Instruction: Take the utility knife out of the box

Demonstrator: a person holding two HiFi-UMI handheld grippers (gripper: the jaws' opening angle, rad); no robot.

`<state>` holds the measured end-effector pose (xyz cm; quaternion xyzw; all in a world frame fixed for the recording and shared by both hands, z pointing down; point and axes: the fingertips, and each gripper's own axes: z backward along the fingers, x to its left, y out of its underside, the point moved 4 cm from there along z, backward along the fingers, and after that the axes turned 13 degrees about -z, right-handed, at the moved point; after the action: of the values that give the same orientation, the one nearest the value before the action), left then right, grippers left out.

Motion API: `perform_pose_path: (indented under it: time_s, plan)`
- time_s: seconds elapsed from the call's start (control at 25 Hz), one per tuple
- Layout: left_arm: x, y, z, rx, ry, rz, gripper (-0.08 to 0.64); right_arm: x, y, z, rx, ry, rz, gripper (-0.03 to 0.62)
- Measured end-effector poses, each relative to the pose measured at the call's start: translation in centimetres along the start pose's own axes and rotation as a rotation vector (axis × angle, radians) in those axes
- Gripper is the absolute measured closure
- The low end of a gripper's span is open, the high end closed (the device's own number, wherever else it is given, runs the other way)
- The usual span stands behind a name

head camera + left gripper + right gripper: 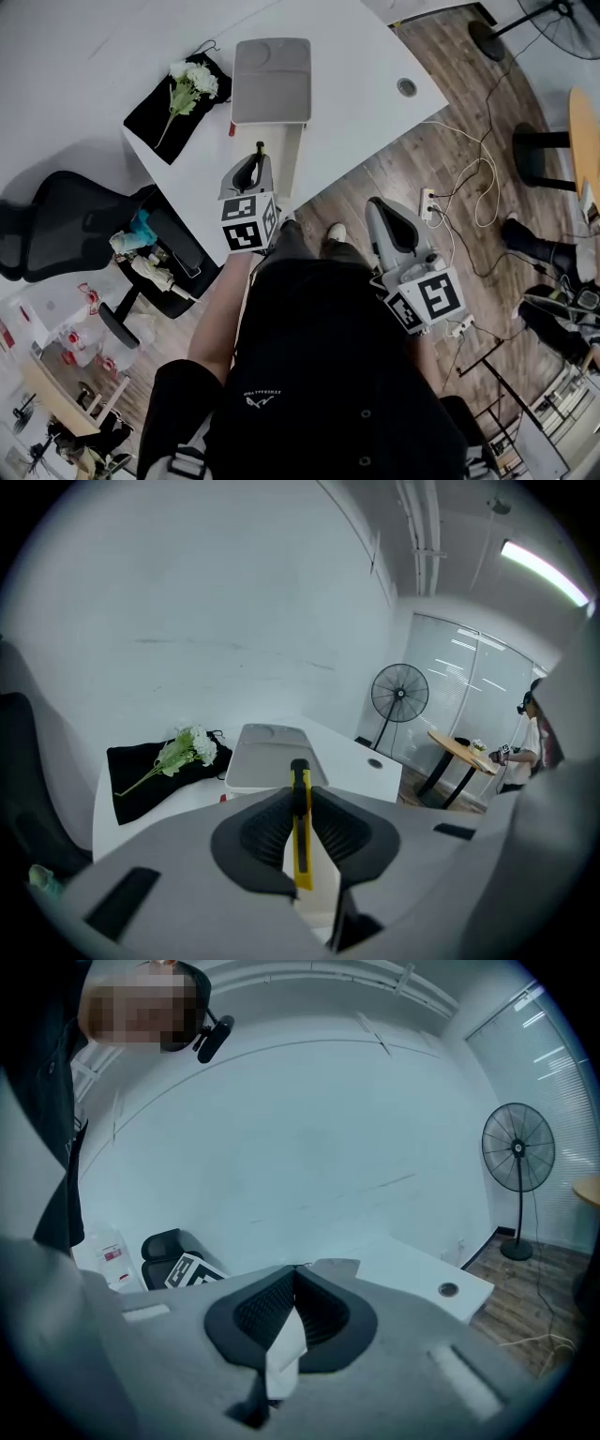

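A yellow utility knife (pixel 300 841) with a black tip (pixel 260 150) stands upright between the pads of my left gripper (pixel 300 794), which is shut on it. In the head view that left gripper (pixel 255 161) hangs over the near edge of the white table (pixel 356 66). The grey box (pixel 272 80) lies just beyond it on the table, and in the left gripper view the grey box (pixel 270 758) shows past the jaws. My right gripper (pixel 380 211) is off to the right above the wooden floor. The right gripper (pixel 296 1271) has its tips together with nothing between them.
A black cloth (pixel 155 117) with white flowers (pixel 195 80) lies left of the box. A black office chair (pixel 66 225) stands at the table's left. Cables and a power strip (pixel 427 202) lie on the floor. A standing fan (pixel 400 697) and a round wooden table (pixel 459 750) are farther off.
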<state>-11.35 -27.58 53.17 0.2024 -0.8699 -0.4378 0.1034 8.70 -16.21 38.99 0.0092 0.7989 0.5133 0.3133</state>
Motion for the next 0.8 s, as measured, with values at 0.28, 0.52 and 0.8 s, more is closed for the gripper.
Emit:
perform_pose_path:
  time_s: [0.28,0.52,0.8]
  plan:
    - [-2.2,-0.6,4.6,-0.071,-0.046,0.011,0.497,-0.3,0.5,1.9,0.023,-0.073,0.006,0.588]
    - [-4.6,-2.0,9.3,-0.149,-0.093,-0.044,0.497,-0.6,1.0,3.3,0.043,-0.127,0.011,0.589]
    - [-7.4,-3.0,14.4,-0.249,-0.099,-0.041,0.497,-0.7,1.3,4.3,0.062,-0.192,0.033,0.588]
